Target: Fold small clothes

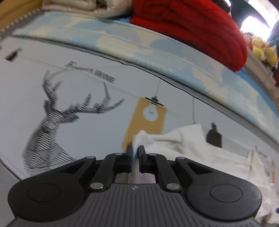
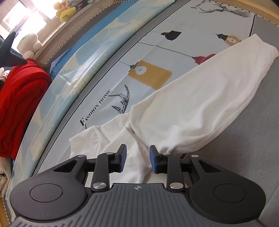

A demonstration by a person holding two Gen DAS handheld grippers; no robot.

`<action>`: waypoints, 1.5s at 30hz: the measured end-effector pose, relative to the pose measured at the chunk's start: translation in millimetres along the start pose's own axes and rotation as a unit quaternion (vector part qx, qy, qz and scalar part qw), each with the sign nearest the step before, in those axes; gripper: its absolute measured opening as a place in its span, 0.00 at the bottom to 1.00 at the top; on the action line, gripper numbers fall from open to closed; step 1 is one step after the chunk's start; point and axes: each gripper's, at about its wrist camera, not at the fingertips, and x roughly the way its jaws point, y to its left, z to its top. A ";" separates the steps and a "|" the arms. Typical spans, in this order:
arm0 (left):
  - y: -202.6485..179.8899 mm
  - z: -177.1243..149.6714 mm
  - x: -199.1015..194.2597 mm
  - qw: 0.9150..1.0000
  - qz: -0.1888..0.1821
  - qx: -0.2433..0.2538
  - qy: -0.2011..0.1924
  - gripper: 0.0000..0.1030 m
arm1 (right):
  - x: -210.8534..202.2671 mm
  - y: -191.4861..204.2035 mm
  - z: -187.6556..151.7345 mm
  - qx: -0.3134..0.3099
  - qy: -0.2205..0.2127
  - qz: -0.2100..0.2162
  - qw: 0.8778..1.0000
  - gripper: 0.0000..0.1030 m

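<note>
Left claw [image 1: 135,151]: jaws nearly together, pinching a corner of the white garment [image 1: 183,145], which rises in a small peak between the pads. Right claw [image 2: 137,157]: jaws apart, with white cloth lying between the blue pads [image 2: 153,161]; whether they press on it cannot be told. The white garment [image 2: 200,104] lies stretched along the bed, across a pale printed sheet [image 2: 157,43] and a grey cover [image 2: 261,113]. The sheet bears deer heads [image 1: 52,118] and hanging lamps [image 1: 148,118]. A folded red blanket [image 1: 200,31] lies beyond, and plush toys [image 2: 64,10] sit at the window.
</note>
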 end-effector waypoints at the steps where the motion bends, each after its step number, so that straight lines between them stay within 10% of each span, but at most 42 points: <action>1: -2.4 -0.2 -6.2 1.000 0.012 0.009 -0.009 0.08 | -0.7 -0.2 0.1 0.001 0.000 0.000 1.000 0.29; 8: -20.0 -28.1 -36.3 0.999 -0.026 0.033 0.035 0.17 | -8.0 -0.9 4.4 0.004 -0.003 0.004 1.000 0.29; 13: -17.2 -71.7 -9.1 0.989 0.021 0.083 0.120 0.15 | -17.7 -2.6 8.3 0.007 -0.009 0.010 1.000 0.29; 19: -50.3 -90.5 -44.5 0.987 0.017 0.147 0.065 0.16 | -30.2 -8.3 12.1 0.012 -0.003 0.026 1.000 0.29; 22: -47.1 -109.6 -26.7 0.981 0.043 0.144 0.123 0.16 | -35.7 -10.8 14.5 0.011 -0.001 0.032 0.999 0.29; 25: -61.0 -109.8 -58.1 0.979 0.072 0.173 0.079 0.16 | -41.3 -14.7 18.4 0.014 0.000 0.037 0.999 0.29; 34: -107.4 -123.2 -141.2 0.987 -0.020 0.158 -0.034 0.39 | -57.2 -33.4 18.5 -0.016 -0.012 0.034 0.999 0.29; 45: -148.2 -134.6 -119.4 0.976 -0.023 0.213 -0.032 0.39 | -70.2 -117.1 67.2 0.029 -0.049 0.015 0.998 0.29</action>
